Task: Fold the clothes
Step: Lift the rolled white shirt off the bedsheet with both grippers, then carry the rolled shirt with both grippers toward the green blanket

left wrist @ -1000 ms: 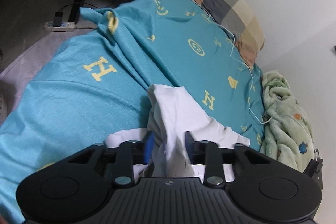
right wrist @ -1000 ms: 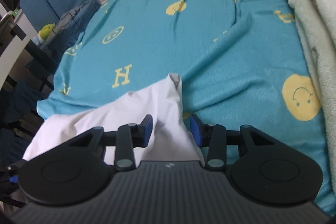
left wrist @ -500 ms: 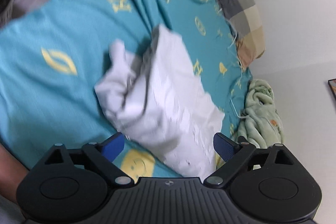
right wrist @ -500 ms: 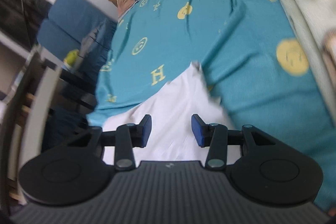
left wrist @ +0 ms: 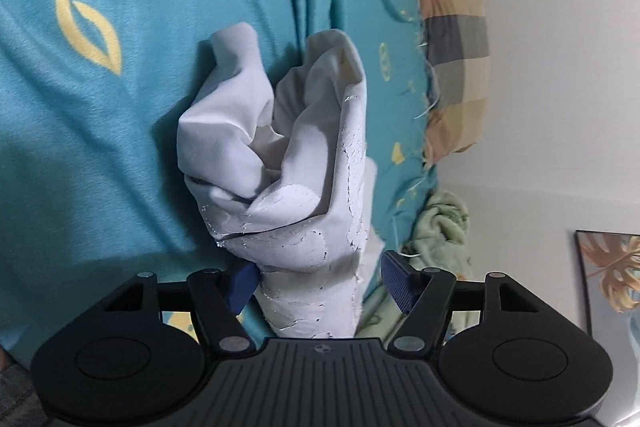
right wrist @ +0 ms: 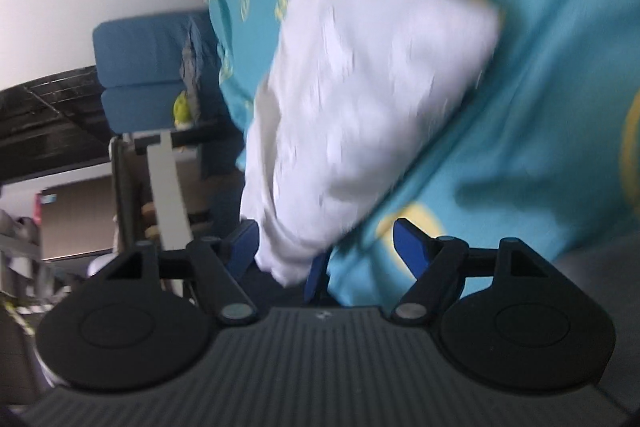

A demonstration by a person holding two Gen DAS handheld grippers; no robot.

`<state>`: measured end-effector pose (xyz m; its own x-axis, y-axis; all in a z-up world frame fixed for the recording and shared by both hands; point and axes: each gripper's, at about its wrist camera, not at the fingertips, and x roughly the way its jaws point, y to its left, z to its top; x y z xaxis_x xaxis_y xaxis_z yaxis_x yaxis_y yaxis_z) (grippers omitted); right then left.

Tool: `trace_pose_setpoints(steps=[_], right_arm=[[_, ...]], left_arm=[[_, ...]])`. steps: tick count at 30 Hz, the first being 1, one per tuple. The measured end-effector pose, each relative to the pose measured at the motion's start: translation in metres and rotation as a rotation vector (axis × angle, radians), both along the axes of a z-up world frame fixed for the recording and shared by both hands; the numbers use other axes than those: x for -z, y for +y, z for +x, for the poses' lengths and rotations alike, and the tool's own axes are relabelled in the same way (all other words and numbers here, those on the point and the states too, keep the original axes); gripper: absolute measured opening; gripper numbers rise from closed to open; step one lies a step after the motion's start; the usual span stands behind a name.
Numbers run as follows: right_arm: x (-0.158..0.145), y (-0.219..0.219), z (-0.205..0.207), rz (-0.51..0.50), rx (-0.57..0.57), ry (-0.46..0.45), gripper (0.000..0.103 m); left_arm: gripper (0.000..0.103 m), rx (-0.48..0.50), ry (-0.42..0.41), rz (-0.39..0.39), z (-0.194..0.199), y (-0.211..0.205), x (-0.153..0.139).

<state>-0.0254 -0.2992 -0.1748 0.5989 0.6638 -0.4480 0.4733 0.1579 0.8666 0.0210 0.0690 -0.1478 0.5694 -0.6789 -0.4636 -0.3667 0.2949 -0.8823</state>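
Note:
A white garment point(left wrist: 280, 147) lies crumpled on the teal bed sheet point(left wrist: 100, 127), its cracked print facing me. In the left wrist view my left gripper point(left wrist: 320, 281) straddles the near end of the bunch. Its jaws are closing; the left pad touches the cloth and the right pad stands clear of it. The right wrist view is blurred. There the white garment point(right wrist: 360, 87) stretches away over the sheet point(right wrist: 540, 107), and its near end hangs between the fingers of my right gripper point(right wrist: 328, 247). These jaws are opening, with a gap between the right pad and the cloth.
A checked pillow point(left wrist: 456, 47) lies at the head of the bed by the white wall, with a thin white cable point(left wrist: 424, 107) beside it. A green blanket point(left wrist: 440, 227) is heaped by the wall. A blue padded seat point(right wrist: 144, 67) and dark furniture stand past the bed's edge.
Both views have rolled. The left jaws sprang wide and have narrowed again around the garment, now bunched up. The right jaws, narrow on the cloth before, have spread apart.

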Motion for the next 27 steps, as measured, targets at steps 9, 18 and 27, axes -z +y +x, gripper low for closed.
trace_pose_setpoints(steps=[9, 18, 27], right_arm=[[0.031, 0.001, 0.015, 0.109, 0.24, 0.084, 0.076], [0.036, -0.013, 0.021, 0.042, 0.352, 0.04, 0.077], [0.029, -0.021, 0.022, 0.032, 0.314, -0.046, 0.04]], left_arm=[[0.074, 0.017, -0.102, -0.022, 0.012, -0.002, -0.012], [0.085, 0.046, -0.085, 0.05, 0.006, -0.013, -0.007], [0.088, 0.125, -0.05, 0.032, 0.02, -0.053, 0.013]])
